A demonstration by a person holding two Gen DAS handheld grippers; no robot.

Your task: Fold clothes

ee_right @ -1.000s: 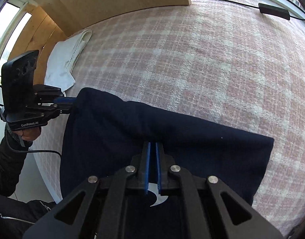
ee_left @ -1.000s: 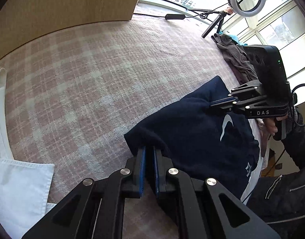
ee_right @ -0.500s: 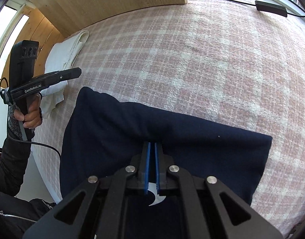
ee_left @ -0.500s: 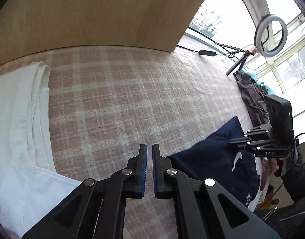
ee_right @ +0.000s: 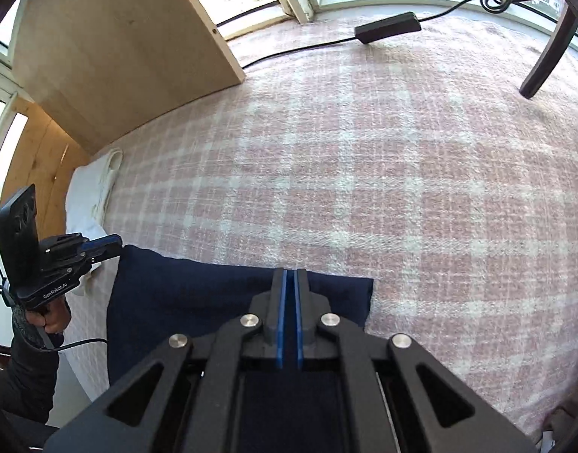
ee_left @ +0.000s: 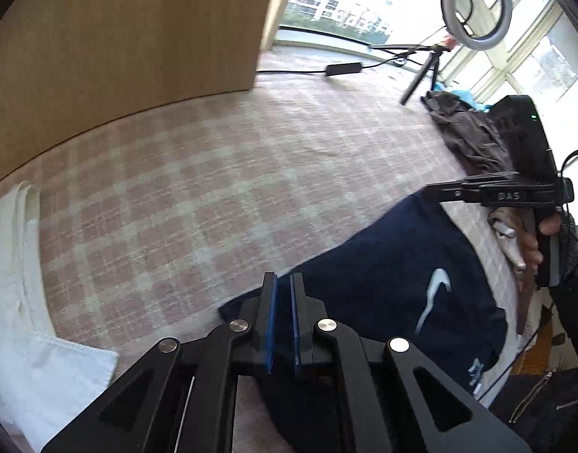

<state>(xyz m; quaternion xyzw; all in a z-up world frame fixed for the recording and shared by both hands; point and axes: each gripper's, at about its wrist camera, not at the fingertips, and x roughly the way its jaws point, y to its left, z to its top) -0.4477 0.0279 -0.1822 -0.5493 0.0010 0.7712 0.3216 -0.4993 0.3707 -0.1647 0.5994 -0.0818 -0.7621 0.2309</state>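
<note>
Black hand-held gripper [ee_left: 282, 283]; blue pads, silver screws; "DAS" lettering on other [ee_left: 432, 190]; dark zipped jacket sleeve [ee_right: 21, 373].

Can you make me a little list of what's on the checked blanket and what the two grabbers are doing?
surface: pink checked blanket
being folded: navy garment with a white logo
left gripper: at one garment corner, jaws just opened a little, nothing pinched
right gripper: shut, at the garment's far edge
nearby: folded white cloth; ring light
</note>
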